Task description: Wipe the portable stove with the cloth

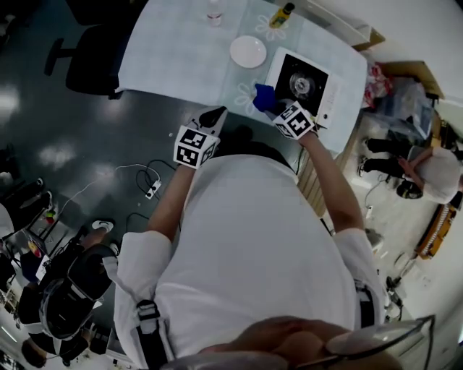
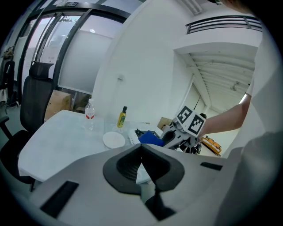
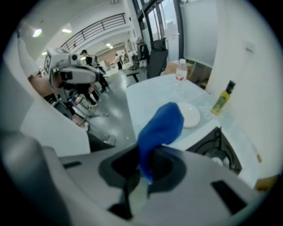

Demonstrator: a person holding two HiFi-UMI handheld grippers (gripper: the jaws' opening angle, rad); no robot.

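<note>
The white portable stove (image 1: pixel 322 90) with its black burner sits at the table's right end; it also shows in the right gripper view (image 3: pixel 221 152). My right gripper (image 1: pixel 275 108) is shut on a blue cloth (image 1: pixel 263 97), held in the air by the stove's near-left corner. In the right gripper view, the cloth (image 3: pixel 161 126) bulges up out of the shut jaws (image 3: pixel 143 176). My left gripper (image 1: pixel 215 113) hovers off the table's near edge, to the left of the cloth, shut and holding nothing (image 2: pixel 142 164). From there I see the cloth (image 2: pixel 152 139) and the right gripper (image 2: pixel 177 132).
A white plate (image 1: pixel 248 52) lies left of the stove, with a yellow bottle (image 1: pixel 281 15) and a water bottle (image 1: pixel 213 13) at the table's far side. A black office chair (image 1: pixel 90 61) stands at the left end. Cables (image 1: pixel 148 184) lie on the floor. People stand nearby.
</note>
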